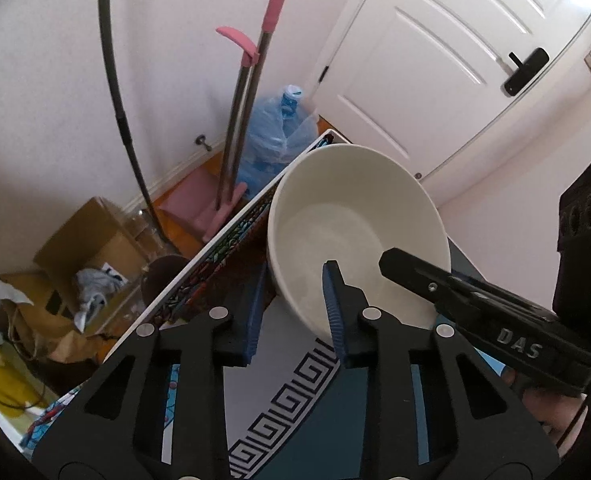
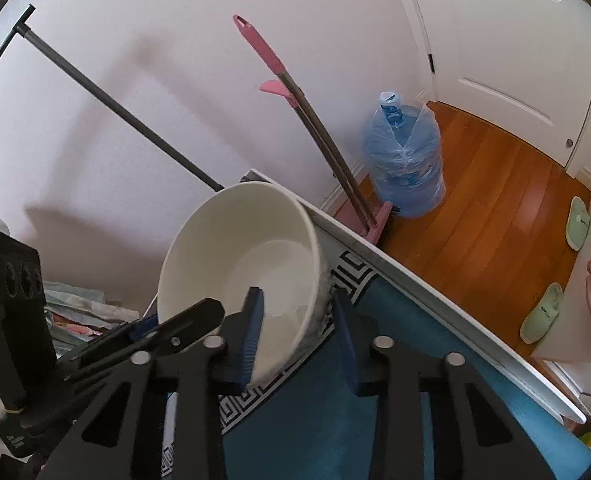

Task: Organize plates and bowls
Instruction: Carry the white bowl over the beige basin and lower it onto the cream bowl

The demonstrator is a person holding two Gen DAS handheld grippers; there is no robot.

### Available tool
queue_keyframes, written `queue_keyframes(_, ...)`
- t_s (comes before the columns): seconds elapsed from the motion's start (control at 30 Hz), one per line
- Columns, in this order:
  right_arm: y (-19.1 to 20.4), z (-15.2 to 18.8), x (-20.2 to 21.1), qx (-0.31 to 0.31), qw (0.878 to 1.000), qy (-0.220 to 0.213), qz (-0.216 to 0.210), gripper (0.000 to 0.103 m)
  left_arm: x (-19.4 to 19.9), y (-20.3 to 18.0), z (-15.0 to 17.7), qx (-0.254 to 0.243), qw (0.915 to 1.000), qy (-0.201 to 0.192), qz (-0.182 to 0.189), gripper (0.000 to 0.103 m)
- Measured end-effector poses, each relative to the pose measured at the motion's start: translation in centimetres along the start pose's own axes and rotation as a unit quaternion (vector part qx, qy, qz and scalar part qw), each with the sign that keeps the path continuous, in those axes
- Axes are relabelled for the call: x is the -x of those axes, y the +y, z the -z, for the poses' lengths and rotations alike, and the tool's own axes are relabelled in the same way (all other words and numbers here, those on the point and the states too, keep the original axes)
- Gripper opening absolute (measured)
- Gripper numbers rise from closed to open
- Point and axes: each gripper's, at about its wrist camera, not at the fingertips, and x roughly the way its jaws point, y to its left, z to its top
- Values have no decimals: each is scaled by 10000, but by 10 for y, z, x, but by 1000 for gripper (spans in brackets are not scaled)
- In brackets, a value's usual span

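White bowl (image 1: 355, 224) pinched at rim by left tongs (image 1: 293, 312) and right tongs (image 2: 297, 332), lifted over table (image 2: 395, 304). Next: carry level, set down.

Legible text: "DAS", raised pale letters on the black body of the right gripper (image 1: 415, 276), seen from the left wrist view. Slipper and bottle markings too small to read.
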Motion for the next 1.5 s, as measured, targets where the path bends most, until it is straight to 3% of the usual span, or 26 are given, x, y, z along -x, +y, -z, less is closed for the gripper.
queue_keyframes(0.53, 6, -2, 16, -91, 9998, -151, 92, 25, 20, -24, -3, -382, 9991, 32, -171, 25)
queue_keyframes(0.87, 17, 26, 100, -287, 9968, -649, 358, 25, 83, -70, 15, -890, 9958, -153, 143, 25)
queue_keyframes(1.13, 16, 79, 198, -506, 9902, -1137, 628, 25, 153, -138, 66, -1458, 9877, -236, 513, 25)
queue_keyframes(1.5, -16, 195, 326, -1002, 9759, -1640, 1030, 25, 212, -236, 174, -1970, 9750, -23, 1023, 25)
